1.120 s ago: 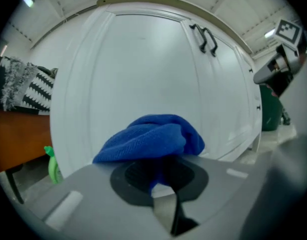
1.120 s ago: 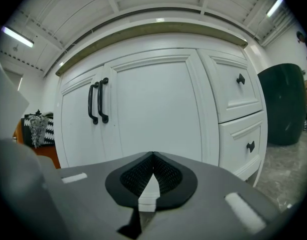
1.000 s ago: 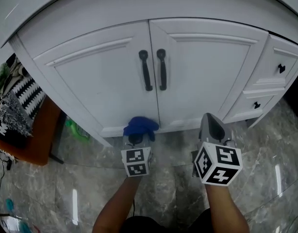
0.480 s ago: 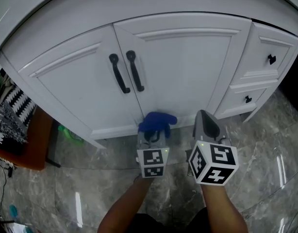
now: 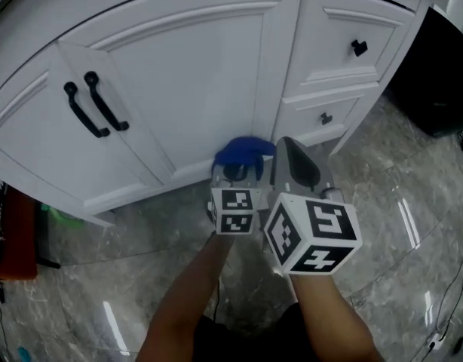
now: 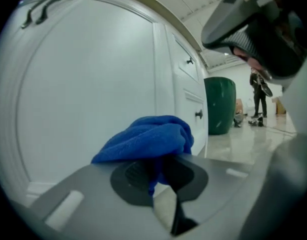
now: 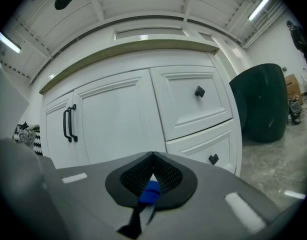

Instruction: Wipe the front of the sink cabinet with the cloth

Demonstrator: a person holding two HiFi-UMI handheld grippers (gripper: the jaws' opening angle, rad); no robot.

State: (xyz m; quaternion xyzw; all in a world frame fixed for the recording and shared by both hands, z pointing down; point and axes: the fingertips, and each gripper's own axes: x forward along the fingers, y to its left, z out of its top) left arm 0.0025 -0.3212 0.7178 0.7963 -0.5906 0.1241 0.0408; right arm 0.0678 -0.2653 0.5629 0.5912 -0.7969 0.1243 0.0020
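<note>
The white sink cabinet (image 5: 194, 66) fills the top of the head view, with two doors and, to their right, two drawers. A bunched blue cloth (image 5: 243, 151) rests against the bottom of the right door, close to the drawer stack. My left gripper (image 5: 235, 173) is shut on the cloth (image 6: 148, 139), which bulges out ahead of its jaws. Close on its right, my right gripper (image 5: 290, 153) points at the cabinet with its jaws shut and nothing in them. In the right gripper view (image 7: 152, 159) a strip of the blue cloth (image 7: 150, 194) shows through the slit between the pads.
Two black door handles (image 5: 96, 104) sit at the left and black drawer knobs (image 5: 359, 47) at the right. A dark green bin (image 5: 435, 89) stands right of the cabinet. A rust-coloured stool (image 5: 9, 240) is at the left edge. A person (image 6: 258, 96) stands far off on the marble floor.
My left gripper has slid the cloth to the right along the bottom of the doors, from the middle seam toward the drawers. The right gripper has closed in beside it.
</note>
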